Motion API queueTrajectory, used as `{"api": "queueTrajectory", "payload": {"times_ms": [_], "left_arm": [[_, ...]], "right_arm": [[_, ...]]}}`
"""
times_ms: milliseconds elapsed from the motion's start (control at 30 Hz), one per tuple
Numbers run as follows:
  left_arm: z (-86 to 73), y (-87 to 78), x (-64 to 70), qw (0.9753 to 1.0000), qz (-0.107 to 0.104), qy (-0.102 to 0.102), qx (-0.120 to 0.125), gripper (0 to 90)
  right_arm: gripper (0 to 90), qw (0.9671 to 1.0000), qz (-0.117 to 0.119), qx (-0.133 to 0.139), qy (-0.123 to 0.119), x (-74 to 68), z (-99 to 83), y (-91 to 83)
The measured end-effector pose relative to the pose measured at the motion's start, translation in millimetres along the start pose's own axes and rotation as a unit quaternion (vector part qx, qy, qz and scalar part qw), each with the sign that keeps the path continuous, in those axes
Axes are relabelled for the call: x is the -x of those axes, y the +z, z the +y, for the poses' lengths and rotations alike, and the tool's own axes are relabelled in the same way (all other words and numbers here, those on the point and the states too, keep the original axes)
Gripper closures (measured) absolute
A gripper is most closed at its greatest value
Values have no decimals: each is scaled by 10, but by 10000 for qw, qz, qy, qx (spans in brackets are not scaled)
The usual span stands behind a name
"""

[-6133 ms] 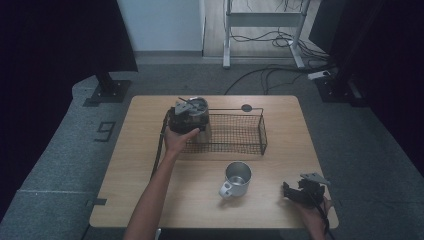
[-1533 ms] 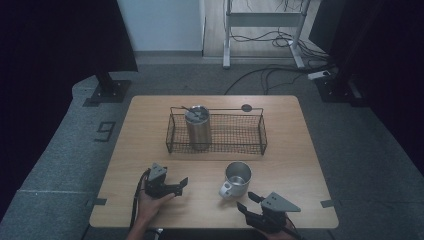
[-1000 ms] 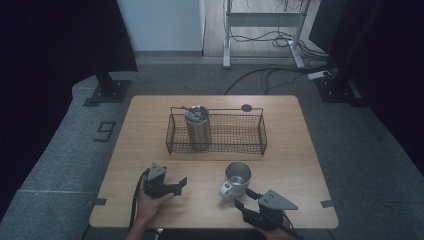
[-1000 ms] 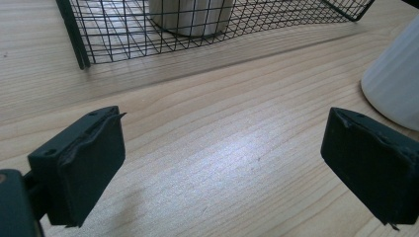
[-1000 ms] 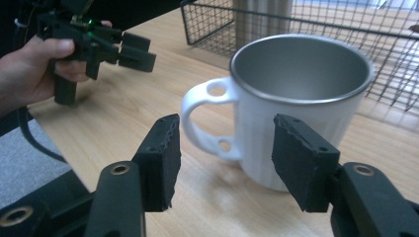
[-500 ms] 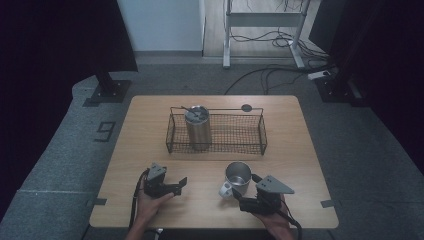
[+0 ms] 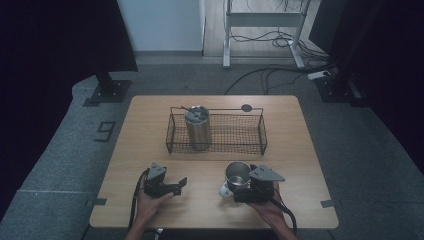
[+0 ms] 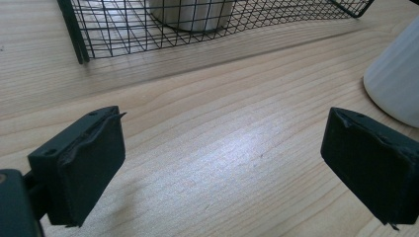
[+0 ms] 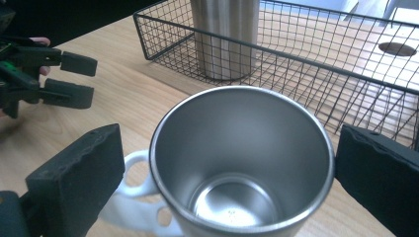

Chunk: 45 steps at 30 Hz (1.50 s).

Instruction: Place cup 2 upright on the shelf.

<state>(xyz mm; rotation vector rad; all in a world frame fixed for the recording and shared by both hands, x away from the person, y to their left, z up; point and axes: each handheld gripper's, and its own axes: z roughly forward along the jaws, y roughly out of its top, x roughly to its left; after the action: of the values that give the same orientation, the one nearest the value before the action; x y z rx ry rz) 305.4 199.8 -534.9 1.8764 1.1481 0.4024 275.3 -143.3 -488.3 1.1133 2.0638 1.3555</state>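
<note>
**Right gripper straddles the steel mug at the table's near edge**

We work at a light wooden table point(image 7: 150, 130) that stands on grey carpet, with dark curtains at both sides and a tangle of cables on the floor beyond. Across the middle of the table lies a black wire basket point(image 7: 235, 132), long side toward us. In its left end a tall steel tumbler point(image 7: 198, 126) stands upright, its lid on. A small dark disc point(image 7: 246, 107) lies on the wood just behind the basket's far rim.

Nearer to us, in front of the basket and well apart from it, a steel mug point(image 7: 237, 175) with a white handle stands upright and empty; in the right gripper view its polished inside shows clear to the bottom point(image 9: 242, 163). Our right gripper point(image 9: 230, 168) is at the mug, its jaws spread wide, one on each side of the rim, neither pad pressing on the steel. The white handle points toward the left jaw in that view.

Our left gripper point(image 7: 181, 184) rests low over bare wood at the near left, jaws likewise apart and holding nothing. In the left gripper view the mug's white outer wall point(image 8: 395, 79) shows just beyond the right jaw.
</note>
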Motion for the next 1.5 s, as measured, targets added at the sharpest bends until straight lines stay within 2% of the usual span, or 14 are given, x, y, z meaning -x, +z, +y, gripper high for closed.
{"api": "queueTrajectory", "payload": {"times_ms": [300,400,467,767,1100,1500], "left_arm": [[0,-5,-8,10000,7,-6,3,34],[0,-6,-7,10000,6,-4,5,34],[0,-6,-8,10000,5,-3,3,34],[0,-3,-4,10000,6,-1,11,34],[2,-5,-14,10000,31,-5,33,37],[4,-12,-14,10000,33,-15,42,38]], "right_arm": [[0,9999,-14,-125,-52,17,5,155],[0,9999,58,-137,16,40,-8,187],[31,9999,81,-83,60,58,-16,190],[54,9998,185,13,74,92,-41,181],[57,9999,98,42,134,98,-28,170],[58,9996,161,165,155,121,132,63]]}}
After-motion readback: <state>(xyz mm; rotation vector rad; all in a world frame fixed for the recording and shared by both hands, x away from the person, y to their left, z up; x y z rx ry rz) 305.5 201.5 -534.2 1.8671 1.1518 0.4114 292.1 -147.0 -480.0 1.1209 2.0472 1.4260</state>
